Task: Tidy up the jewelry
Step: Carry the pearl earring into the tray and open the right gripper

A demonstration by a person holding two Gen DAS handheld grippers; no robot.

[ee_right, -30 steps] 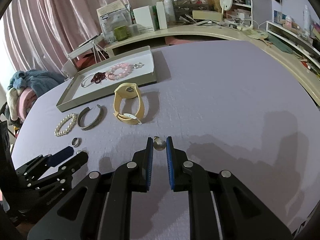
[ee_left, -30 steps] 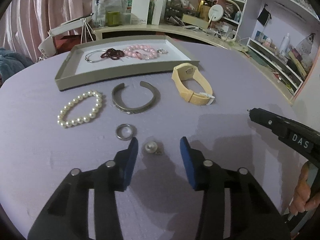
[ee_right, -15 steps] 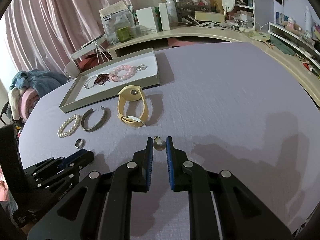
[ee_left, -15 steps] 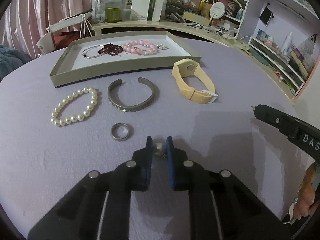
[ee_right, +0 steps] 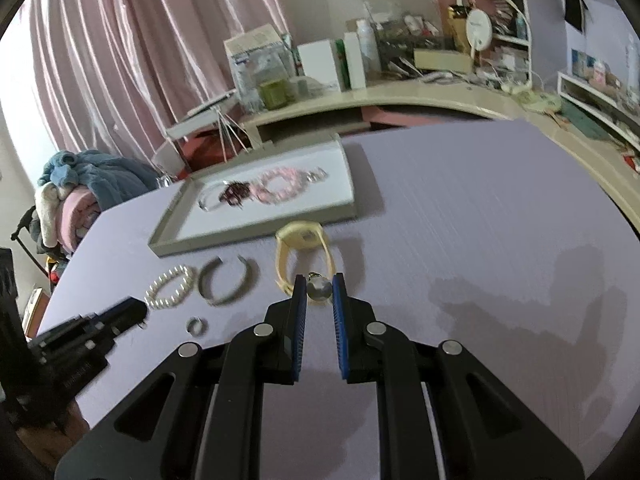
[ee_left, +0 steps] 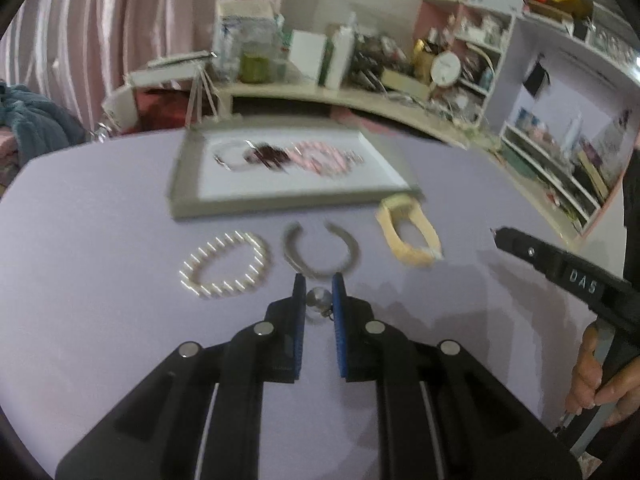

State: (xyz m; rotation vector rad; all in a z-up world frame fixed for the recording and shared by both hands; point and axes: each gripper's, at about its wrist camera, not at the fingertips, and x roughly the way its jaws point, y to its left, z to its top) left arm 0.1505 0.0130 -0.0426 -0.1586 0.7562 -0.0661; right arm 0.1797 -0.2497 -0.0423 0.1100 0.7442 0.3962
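left gripper (ee_left: 319, 289): jaws nearly closed on a small round earring (ee_left: 318, 297), pads touching or almost touching it. View is motion-blurred, so contact is likely but not certain. 1.0 s ago the jaws were wide apart with this earring lying on the table between them; 0.5 s ago they had closed in on it.
left view shift: camera now points higher. The steel ring that showed left of the fingers 0.5 s ago is out of this view. In the right wrist view the ring (ee_right: 197, 325) lies on the cloth just beside the left gripper body (ee_right: 86, 334).
pearl bracelet (ee_left: 226, 264): flat on the purple table (ee_left: 80, 280), left of the fingers, same spot as before.
silver cuff (ee_left: 320, 249): just past the fingertips, open side toward the tray.
tray (ee_left: 280, 202): beyond the cuff; holds a thin bangle (ee_left: 230, 158), a dark red bead bracelet (ee_left: 270, 156) and a pink bead bracelet (ee_left: 326, 158). Contents unchanged.
yellow watch (ee_left: 408, 234): on the table right of the cuff, near the tray's right corner.
right gripper (ee_right: 319, 288): clamped on a second round earring (ee_right: 319, 289), as in both earlier frames. The watch now sits right behind the fingertips; earlier it was well off to the left.
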